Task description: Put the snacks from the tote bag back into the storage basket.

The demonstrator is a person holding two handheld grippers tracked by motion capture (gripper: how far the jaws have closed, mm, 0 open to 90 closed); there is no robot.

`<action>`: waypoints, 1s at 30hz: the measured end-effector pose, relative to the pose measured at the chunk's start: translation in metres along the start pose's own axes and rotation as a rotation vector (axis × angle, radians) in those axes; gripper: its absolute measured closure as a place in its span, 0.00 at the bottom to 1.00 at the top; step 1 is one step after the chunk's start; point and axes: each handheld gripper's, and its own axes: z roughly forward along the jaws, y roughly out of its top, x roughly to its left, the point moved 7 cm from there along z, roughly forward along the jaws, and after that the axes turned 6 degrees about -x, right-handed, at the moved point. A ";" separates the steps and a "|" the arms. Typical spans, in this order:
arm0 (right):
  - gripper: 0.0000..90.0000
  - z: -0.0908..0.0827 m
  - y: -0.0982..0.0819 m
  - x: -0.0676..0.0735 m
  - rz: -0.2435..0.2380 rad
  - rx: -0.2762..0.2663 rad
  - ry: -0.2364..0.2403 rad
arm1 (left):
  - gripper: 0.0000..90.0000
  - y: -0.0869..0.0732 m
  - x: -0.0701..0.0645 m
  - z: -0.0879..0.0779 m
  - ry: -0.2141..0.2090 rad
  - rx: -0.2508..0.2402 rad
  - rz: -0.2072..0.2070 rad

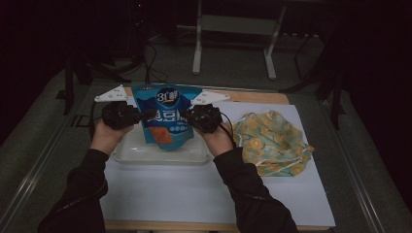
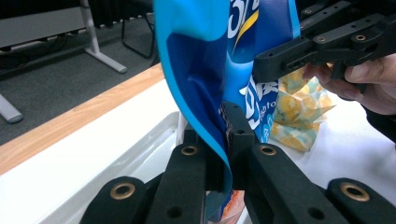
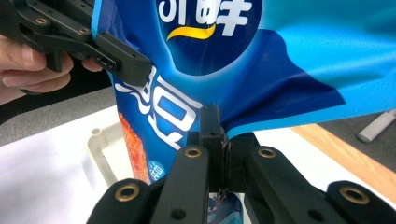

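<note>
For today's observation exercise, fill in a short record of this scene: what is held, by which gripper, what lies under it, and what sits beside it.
Held item: blue snack bag, upright, lifted above the tray
Left gripper: shut on the bag's edge
Right gripper: shut on the bag's opposite edge
Beneath bag: white tray on a white sheet
Beside tray: yellow floral cloth, to the person's right, on the sheet
Support: wooden table
</note>
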 end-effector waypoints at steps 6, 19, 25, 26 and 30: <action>0.99 0.011 -0.017 -0.001 0.000 0.021 -0.008 | 0.98 -0.019 0.008 0.007 -0.007 -0.004 -0.021; 0.99 0.021 -0.039 -0.006 0.028 0.034 0.003 | 0.98 -0.039 0.015 0.016 -0.008 0.010 -0.024; 0.99 0.025 -0.049 -0.006 0.041 0.040 0.007 | 0.98 -0.048 0.017 0.018 -0.020 0.006 -0.034; 0.99 0.025 -0.050 -0.006 0.047 0.039 0.009 | 0.98 -0.049 0.017 0.018 -0.023 0.001 -0.031; 0.99 0.024 -0.050 -0.004 0.045 0.037 0.013 | 0.97 -0.051 0.017 0.016 -0.034 -0.004 -0.037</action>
